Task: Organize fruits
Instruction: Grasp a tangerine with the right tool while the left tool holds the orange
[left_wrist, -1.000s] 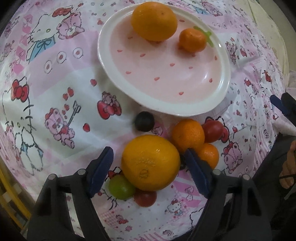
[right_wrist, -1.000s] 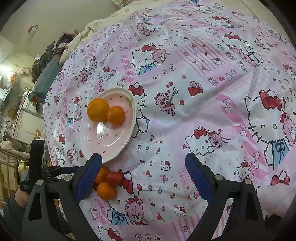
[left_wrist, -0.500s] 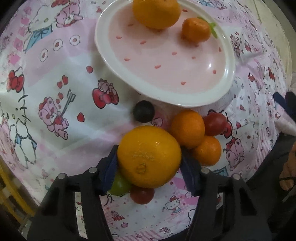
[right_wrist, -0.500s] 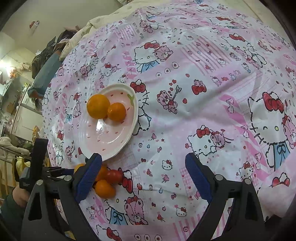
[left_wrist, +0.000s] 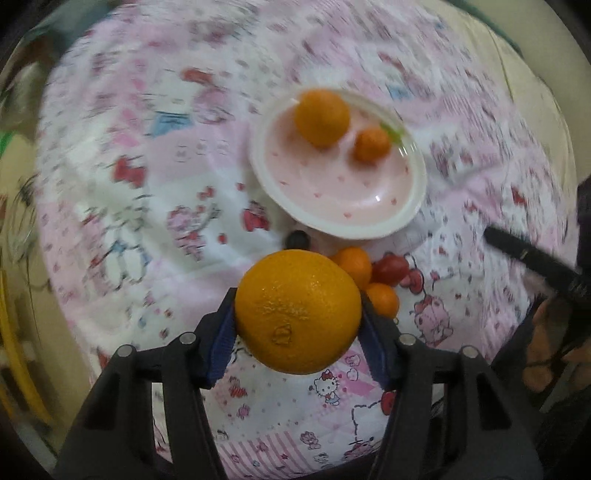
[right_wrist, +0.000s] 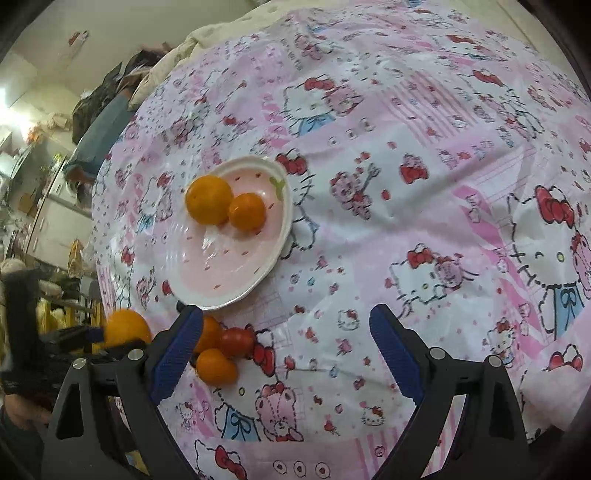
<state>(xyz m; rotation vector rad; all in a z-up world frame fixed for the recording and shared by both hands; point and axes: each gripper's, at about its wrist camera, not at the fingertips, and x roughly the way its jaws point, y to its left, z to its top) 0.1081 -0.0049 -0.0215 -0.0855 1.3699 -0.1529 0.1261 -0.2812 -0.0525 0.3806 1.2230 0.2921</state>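
A pink cartoon-print cloth covered the surface; cluttered shelves stood behind it. The left gripper had just closed on a large orange, dimpled and bright, pads pressing both sides. Ahead of its jaws sat the plate with two oranges. The right gripper stood wide, holding nothing.

Below me a bed is lying under a pink-and-white cartoon-cat printed cotton sheet. Sitting directly on it: a white-rimmed pink oval plate, two small orange tangerines, a red round tomato, a small dark round fruit.
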